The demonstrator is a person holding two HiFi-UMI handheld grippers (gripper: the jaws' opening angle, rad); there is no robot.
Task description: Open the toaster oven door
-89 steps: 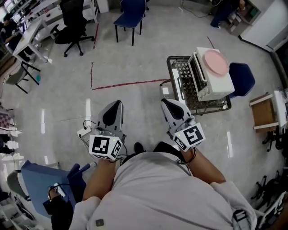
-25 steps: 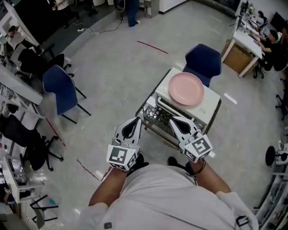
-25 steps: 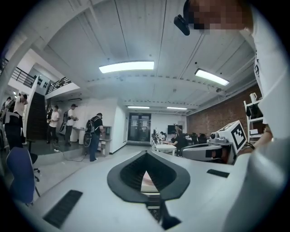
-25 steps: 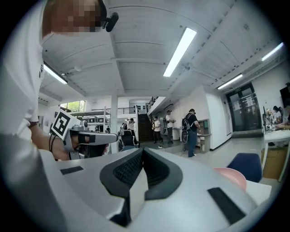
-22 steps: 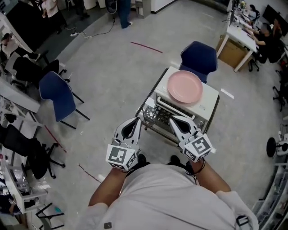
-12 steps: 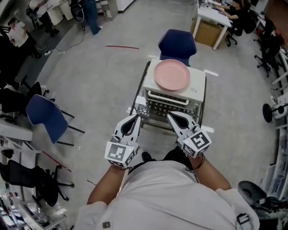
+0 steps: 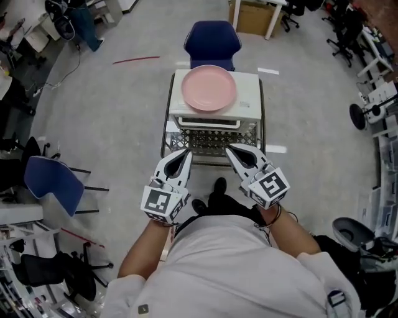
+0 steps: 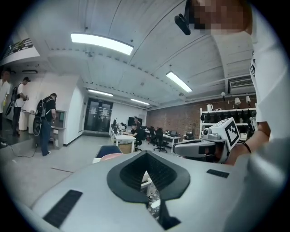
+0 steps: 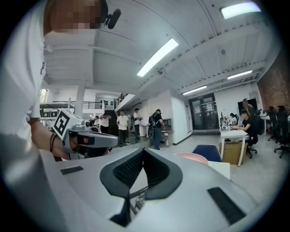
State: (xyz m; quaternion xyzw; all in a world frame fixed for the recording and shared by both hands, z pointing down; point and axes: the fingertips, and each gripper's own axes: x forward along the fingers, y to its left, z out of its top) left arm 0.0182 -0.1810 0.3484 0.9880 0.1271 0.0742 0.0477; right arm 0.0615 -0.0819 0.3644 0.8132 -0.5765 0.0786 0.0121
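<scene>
A white toaster oven sits on a wire cart straight ahead, its door closed with a bar handle along the front. A pink plate lies on its top. My left gripper is shut and empty, held in the air short of the cart's near left corner. My right gripper is also shut and empty, just short of the cart's near right side. In the left gripper view the shut left gripper points over the pink plate; the right gripper view shows the pink plate past the right gripper.
A blue chair stands behind the cart, another blue chair at the left. A cardboard box sits under a desk at the back. Office chairs and equipment line the right side. People stand far off.
The view has swung round so the cart and toaster oven now sit straight ahead and closer. Both grippers stay shut and side by side in front of me.
</scene>
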